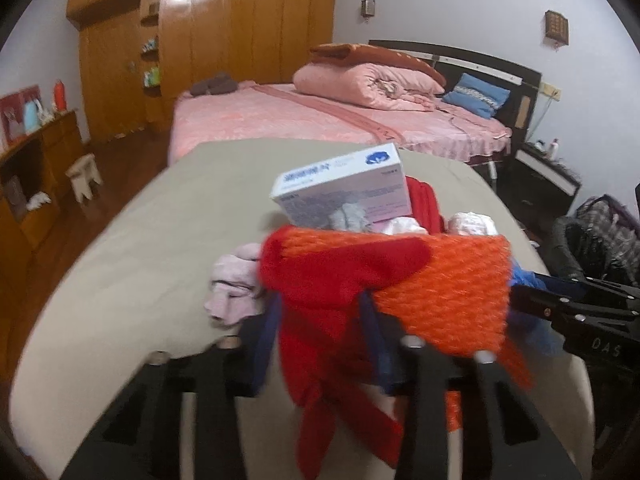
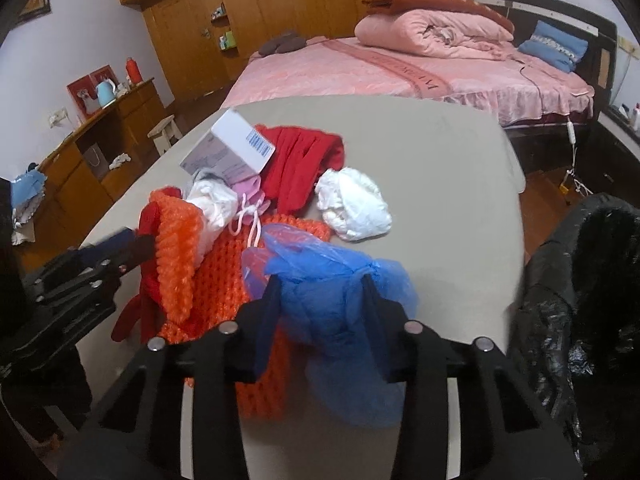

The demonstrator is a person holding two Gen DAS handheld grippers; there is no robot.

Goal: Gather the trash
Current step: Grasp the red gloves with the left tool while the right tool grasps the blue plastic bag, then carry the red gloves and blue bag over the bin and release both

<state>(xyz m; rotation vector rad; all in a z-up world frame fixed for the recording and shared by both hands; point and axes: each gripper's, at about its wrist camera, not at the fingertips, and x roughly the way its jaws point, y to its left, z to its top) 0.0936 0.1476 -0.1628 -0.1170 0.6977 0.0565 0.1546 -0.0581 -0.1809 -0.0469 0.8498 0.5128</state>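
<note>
1. Trash sits in a heap near the middle of my beige table (image 2: 440, 168); the thin, crinkled blue plastic bag (image 2: 340, 280) lies at the heap's near side, toward the table's near edge.
2. My right gripper (image 2: 320, 292) has its two dark fingers on either side of that blue bag, pinching its translucent, bunched film between them.
3. My left gripper (image 1: 320, 308) is clamped on a soft red cloth (image 1: 332, 280), which drapes over the front of an orange knitted piece (image 1: 444, 292) with a chunky, ribbed weave.
4. From the right wrist view the orange knit (image 2: 224, 280) spreads flat under the heap, with one part of it rolled up at the left side.
5. A white rectangular cardboard box (image 1: 344, 184) with blue print leans tilted on top of the pile; its barcode end shows in the right view (image 2: 256, 144).
6. A crumpled white wad (image 2: 354, 208), puffy and wrinkled, lies on the bare table just right of the heap, beside more folded red fabric (image 2: 300, 164).
7. A pale pink bundle (image 1: 234, 288) rests at the heap's left side.
8. A bin lined with a glossy black bag (image 2: 580, 300) stands off the table's right edge; I cannot tell what is in it.
</note>
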